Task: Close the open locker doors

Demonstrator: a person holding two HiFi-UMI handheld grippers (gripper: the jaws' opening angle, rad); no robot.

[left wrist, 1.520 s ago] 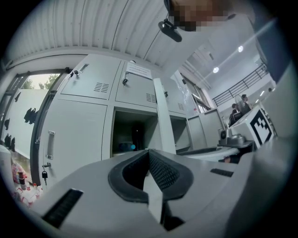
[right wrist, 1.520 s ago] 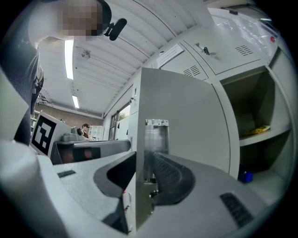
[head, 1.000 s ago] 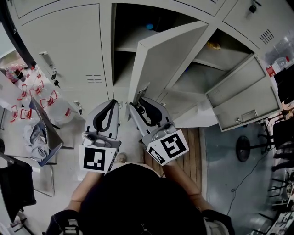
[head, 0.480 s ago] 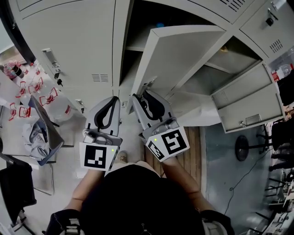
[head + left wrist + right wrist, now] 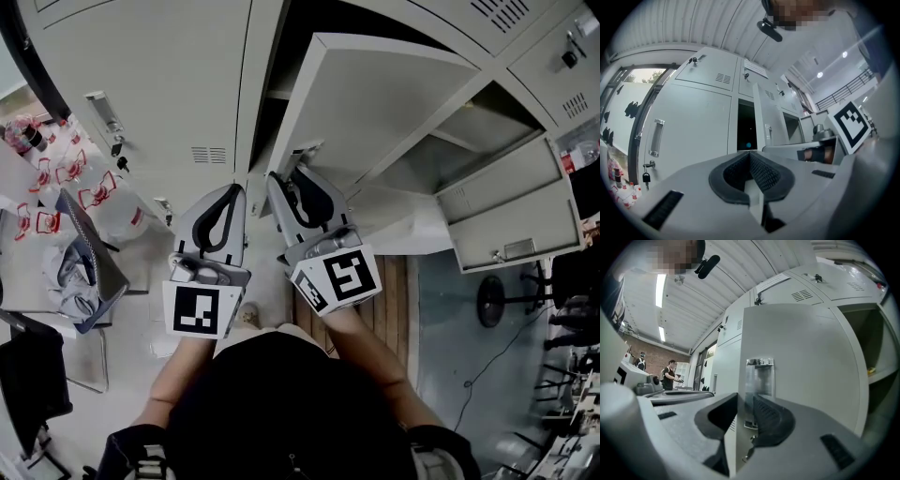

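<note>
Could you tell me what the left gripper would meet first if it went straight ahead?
Probably the open locker compartment, beside the closed door; the left gripper, jaws shut, aims into it, though depth is unclear.

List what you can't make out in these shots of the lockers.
- Inside the open locker: too dark in the left gripper view, and the blue spot is too small to name. In the head view the door hides it.
- The yellow thing: too small in the right gripper view, near the edge.
- The right tool: its jaws are closing with the door's edge between them. Whether the pads touch is unclear.
</note>
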